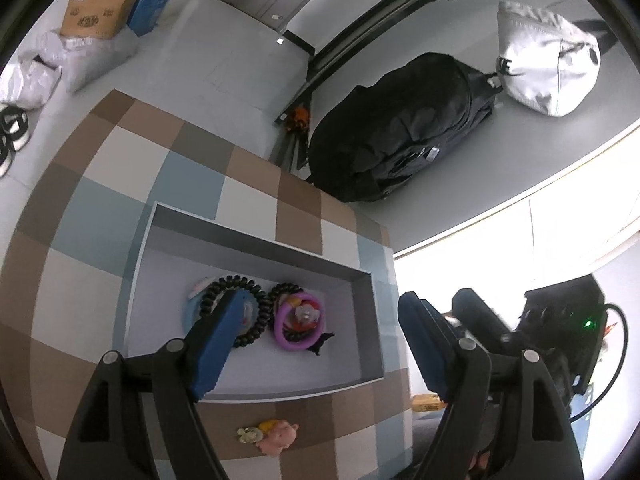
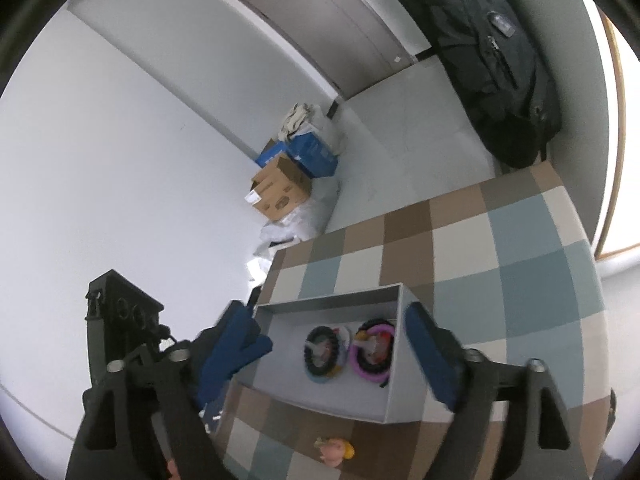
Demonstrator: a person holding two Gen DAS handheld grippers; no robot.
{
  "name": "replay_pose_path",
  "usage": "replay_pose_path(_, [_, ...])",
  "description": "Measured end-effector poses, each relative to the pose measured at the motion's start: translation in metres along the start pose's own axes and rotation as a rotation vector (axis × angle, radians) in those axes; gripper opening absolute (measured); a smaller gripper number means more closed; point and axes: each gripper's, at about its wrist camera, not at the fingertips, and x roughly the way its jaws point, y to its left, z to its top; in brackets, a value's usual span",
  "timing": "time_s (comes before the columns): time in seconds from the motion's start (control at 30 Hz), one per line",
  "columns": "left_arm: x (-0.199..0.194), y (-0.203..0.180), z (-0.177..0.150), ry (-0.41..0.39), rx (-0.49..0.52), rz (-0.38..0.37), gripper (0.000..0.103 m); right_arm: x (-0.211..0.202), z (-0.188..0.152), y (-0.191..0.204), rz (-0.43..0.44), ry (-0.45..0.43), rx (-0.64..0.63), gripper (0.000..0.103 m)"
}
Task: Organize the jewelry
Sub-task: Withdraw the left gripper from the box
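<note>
A grey box (image 1: 256,236) sits on the checked table (image 1: 120,184). Inside lie black coil hair ties (image 1: 256,316), a purple ring (image 1: 294,342) and small clips. A pink pig-shaped clip (image 1: 276,436) lies on the table in front of the box. My left gripper (image 1: 324,320) is open above the box, empty. The right wrist view shows the same box (image 2: 320,302) with the coil tie (image 2: 320,354) and the purple ring (image 2: 370,360), and the pig clip (image 2: 334,450) in front. My right gripper (image 2: 332,340) is open above the box, empty.
A black backpack (image 1: 400,128) and a white bag (image 1: 548,60) lie on the floor beyond the table. Cardboard and blue boxes (image 1: 104,4) stand by the wall. The other gripper (image 1: 560,320) shows at the right, off the table edge.
</note>
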Motion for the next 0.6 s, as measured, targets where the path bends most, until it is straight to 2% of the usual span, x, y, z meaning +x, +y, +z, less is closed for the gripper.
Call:
replay_pose_path(0.3, [-0.007, -0.003, -0.007, -0.046, 0.054, 0.104, 0.076, -0.003, -0.005, -0.005, -0.024, 0.017, -0.004, 0.094])
replay_pose_path(0.47, [-0.013, -0.010, -0.009, -0.078, 0.109, 0.162, 0.076, -0.008, -0.009, -0.004, -0.031, 0.009, -0.014, 0.102])
replay_pose_path(0.6, [-0.017, -0.015, -0.014, -0.109, 0.157, 0.210, 0.076, -0.011, -0.013, -0.003, -0.046, 0.003, -0.023, 0.103])
